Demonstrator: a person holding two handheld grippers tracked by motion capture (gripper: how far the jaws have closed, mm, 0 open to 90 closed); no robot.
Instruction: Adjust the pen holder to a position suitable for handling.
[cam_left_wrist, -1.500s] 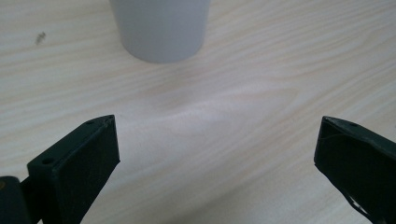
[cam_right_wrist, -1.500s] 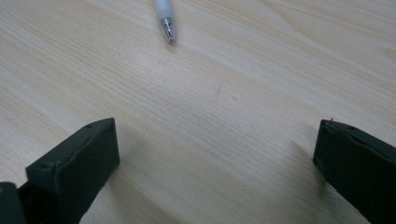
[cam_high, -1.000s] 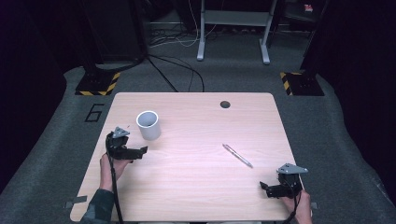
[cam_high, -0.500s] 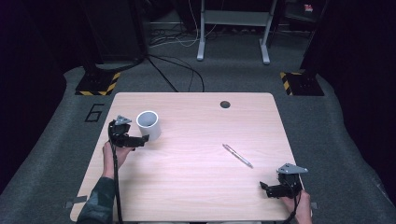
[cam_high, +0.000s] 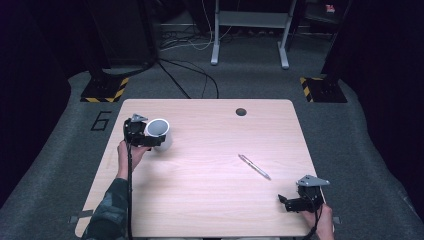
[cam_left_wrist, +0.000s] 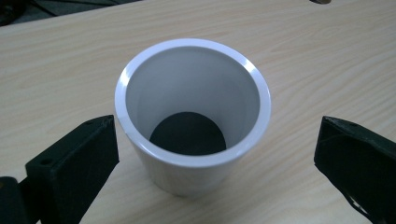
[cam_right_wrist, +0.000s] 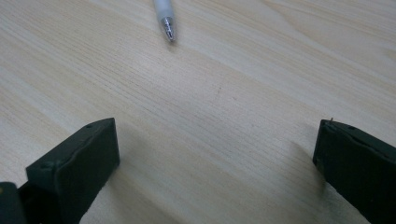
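Observation:
A white cup (cam_high: 159, 133) stands upright at the table's left rear; its inside has a dark bottom (cam_left_wrist: 187, 134). My left gripper (cam_high: 145, 136) is open with one jaw on each side of the cup (cam_left_wrist: 194, 112), neither touching it. A silver pen (cam_high: 254, 166) lies right of the table's middle, its tip (cam_right_wrist: 168, 24) pointing toward my right gripper. That right gripper (cam_high: 291, 202) rests open near the front right corner, with bare wood between its jaws.
A round dark hole (cam_high: 241, 111) sits in the wooden tabletop (cam_high: 210, 190) near the far edge. Beyond the table are black stands with yellow-striped bases (cam_high: 102, 92), cables on grey carpet and a metal frame (cam_high: 249, 35).
My left gripper has moved forward and to the right until its jaws stand around the white cup. The right gripper and the pen have stayed where they were.

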